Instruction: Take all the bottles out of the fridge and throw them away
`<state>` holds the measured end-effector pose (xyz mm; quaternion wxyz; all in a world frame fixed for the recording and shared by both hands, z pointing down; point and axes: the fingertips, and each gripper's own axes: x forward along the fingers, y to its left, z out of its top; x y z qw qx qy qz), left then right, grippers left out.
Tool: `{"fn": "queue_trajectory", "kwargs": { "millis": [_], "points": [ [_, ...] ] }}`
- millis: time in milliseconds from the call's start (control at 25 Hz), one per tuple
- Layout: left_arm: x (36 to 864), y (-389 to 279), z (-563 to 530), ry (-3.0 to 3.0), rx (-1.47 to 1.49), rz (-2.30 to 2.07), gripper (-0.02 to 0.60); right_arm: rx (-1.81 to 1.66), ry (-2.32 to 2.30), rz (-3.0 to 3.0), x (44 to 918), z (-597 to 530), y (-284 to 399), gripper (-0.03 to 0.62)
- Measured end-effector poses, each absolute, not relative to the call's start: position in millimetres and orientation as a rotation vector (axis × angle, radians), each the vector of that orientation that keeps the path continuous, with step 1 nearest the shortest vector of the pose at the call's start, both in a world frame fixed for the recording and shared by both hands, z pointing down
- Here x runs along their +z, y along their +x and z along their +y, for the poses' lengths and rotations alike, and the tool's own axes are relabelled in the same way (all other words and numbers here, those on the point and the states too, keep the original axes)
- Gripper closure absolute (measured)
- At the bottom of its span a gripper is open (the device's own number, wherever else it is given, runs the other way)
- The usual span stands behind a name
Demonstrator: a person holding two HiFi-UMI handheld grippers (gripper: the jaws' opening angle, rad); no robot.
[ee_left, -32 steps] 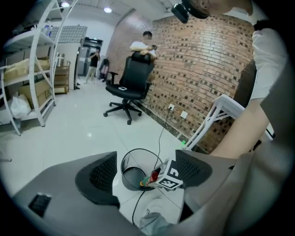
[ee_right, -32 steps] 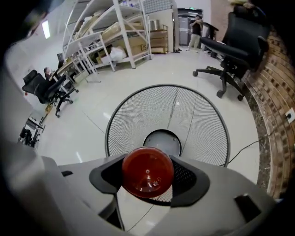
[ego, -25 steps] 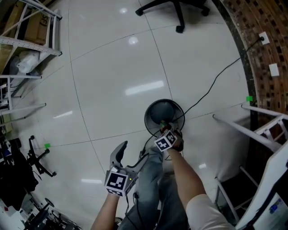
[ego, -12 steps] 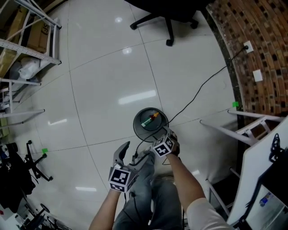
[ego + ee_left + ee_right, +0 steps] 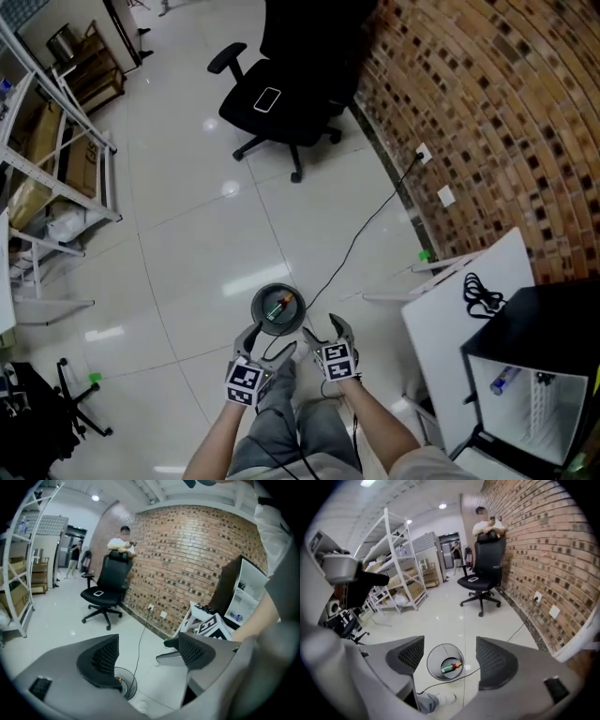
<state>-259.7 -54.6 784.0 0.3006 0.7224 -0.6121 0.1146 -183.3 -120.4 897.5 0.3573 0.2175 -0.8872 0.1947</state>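
Note:
A round wire bin [image 5: 260, 298] stands on the floor just ahead of my feet. A green bottle with an orange cap [image 5: 278, 307] lies inside it, and it shows again in the right gripper view as the bottle [image 5: 451, 667] in the bin [image 5: 436, 656]. My right gripper [image 5: 328, 333] [image 5: 449, 651] is open and empty, held just short of the bin. My left gripper [image 5: 262, 345] [image 5: 147, 651] is open and empty beside it. At the lower right the black fridge [image 5: 562, 314] stands open, and a bottle [image 5: 503, 378] lies on its shelf.
The fridge's white door [image 5: 450, 314] swings out toward me. A black cable [image 5: 361, 234] runs from the wall socket past the bin. A black office chair [image 5: 281, 103] stands ahead by the brick wall [image 5: 487, 122]. White shelving [image 5: 47, 178] lines the left side.
The right gripper was shut on the bottle over the bin; it opened, and the bottle now lies in the bin. Both grippers drew back, and the head view swung up to show the fridge.

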Motion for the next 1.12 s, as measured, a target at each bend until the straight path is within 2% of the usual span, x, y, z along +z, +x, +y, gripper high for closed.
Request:
{"fn": "queue_trajectory", "kwargs": {
  "millis": [160,520,840,1120],
  "points": [
    [709.4,-230.5,-78.6,2.05,0.26,-1.592,0.179,0.478,0.766,-2.398,789.1,-145.0,-135.9,0.221],
    [557.5,-103.4,-101.7,2.509,0.195,-1.297,0.179,0.258,1.508,-2.53,533.0,-142.4,35.5,0.221],
    [456.3,41.0,-102.1,2.812,0.055,-0.949,0.179,-0.032,2.079,-2.256,433.6,-53.4,213.5,0.221],
    [414.3,140.5,-78.4,2.986,-0.027,-0.789,0.194,-0.132,2.445,-1.921,370.3,49.7,326.6,0.223]
  ]
}}
